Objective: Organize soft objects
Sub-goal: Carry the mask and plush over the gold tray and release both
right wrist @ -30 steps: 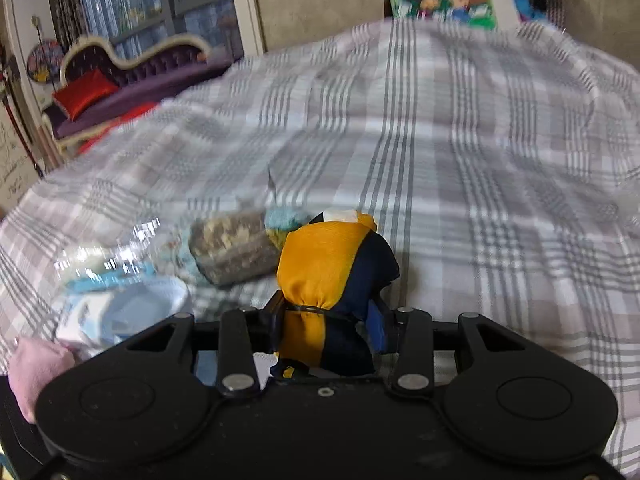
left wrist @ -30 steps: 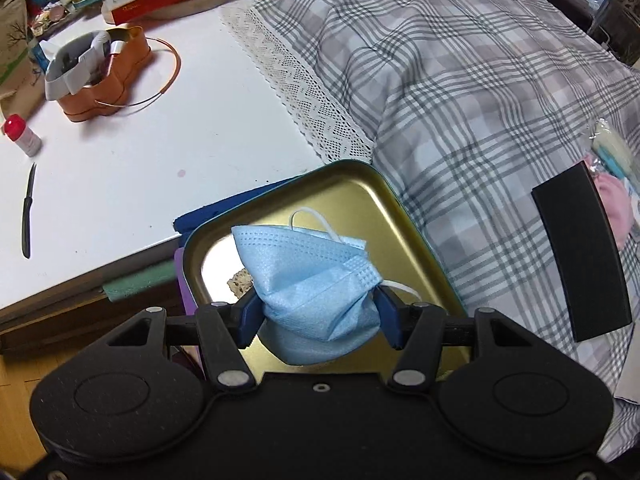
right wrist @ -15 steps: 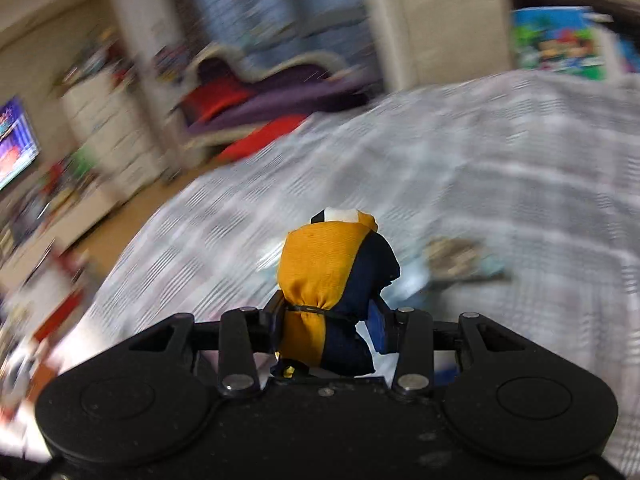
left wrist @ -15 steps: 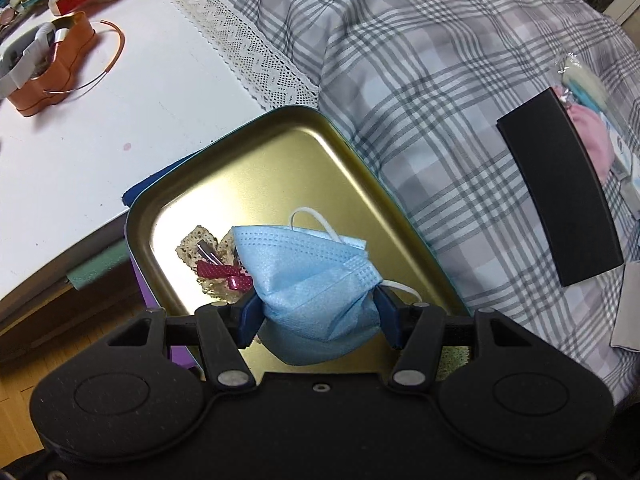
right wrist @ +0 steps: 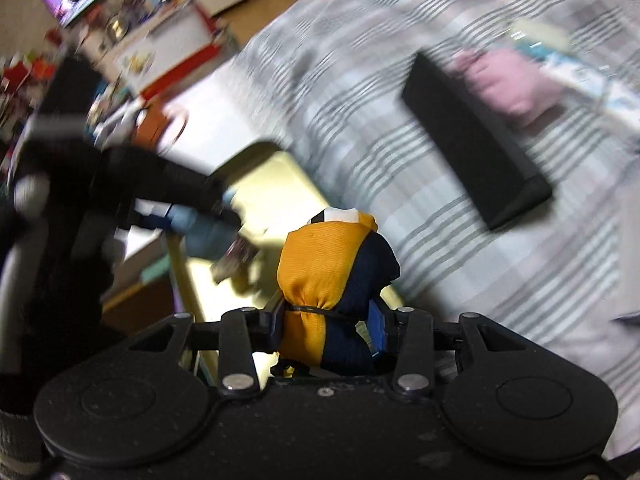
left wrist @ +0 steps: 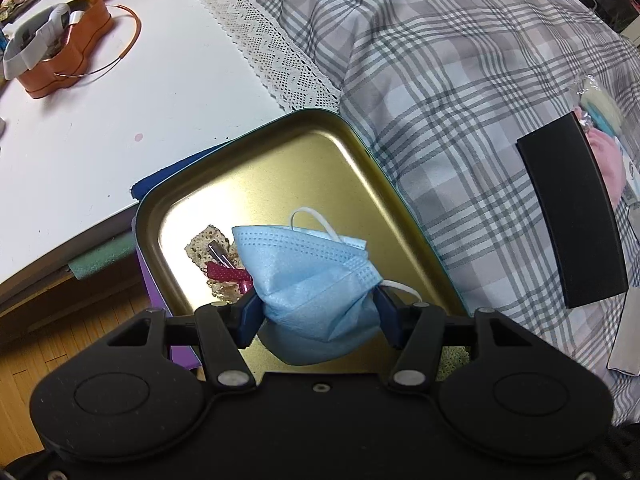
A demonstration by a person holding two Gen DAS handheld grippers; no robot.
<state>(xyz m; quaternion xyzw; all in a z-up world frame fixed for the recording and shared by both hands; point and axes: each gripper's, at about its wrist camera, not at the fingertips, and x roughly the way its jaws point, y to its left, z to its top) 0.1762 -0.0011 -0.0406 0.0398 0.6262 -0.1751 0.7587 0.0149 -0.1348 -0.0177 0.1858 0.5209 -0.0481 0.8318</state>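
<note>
left-wrist view, far left: white table (left wrist: 120, 128) with an orange tin (left wrist: 60, 60) holding grey-white bits, thin copper hoop (left wrist: 128, 36) beside it.
table edge: green foam strip (left wrist: 104, 260) under the lip, wood floor (left wrist: 60, 332) below.
lace trim: white lace border (left wrist: 272, 52) runs where the table meets the plaid bedcover (left wrist: 440, 80).
gold tray (left wrist: 280, 168): sits at the table/bed junction, tilted look from the fisheye; inside it a speckled sponge-like piece (left wrist: 204, 242) with a dark red ribbon clip (left wrist: 226, 274) on it.
left gripper (left wrist: 316, 312): blue pads clamped on the blue face mask (left wrist: 312, 272), 1 pad each side, mask bunched between them.
face mask location: held above the gold tray, white ear loops sticking out top and right; touching the tray or not, cannot tell.
right of tray: black flat block (left wrist: 572, 216) lying on the bedcover, pink soft item (left wrist: 608, 164) and a clear-wrapped pale item (left wrist: 600, 100) just behind it.
right-wrist view: heavily blurred.
left side: left gripper (right wrist: 192, 216) seen as a dark blurred shape with the blue mask (right wrist: 208, 232) in it, over the gold tray (right wrist: 272, 192).
right gripper (right wrist: 328, 320): jaws closed on the orange and navy pouch (right wrist: 332, 276), pads pressing its tied lower part, a black tie round it.
pouch location: in the right gripper, over the near edge of the tray beside the plaid bedcover (right wrist: 460, 248).
right side: black block (right wrist: 476, 140) on the bedcover, pink soft item (right wrist: 504, 80) touching its far edge.
</note>
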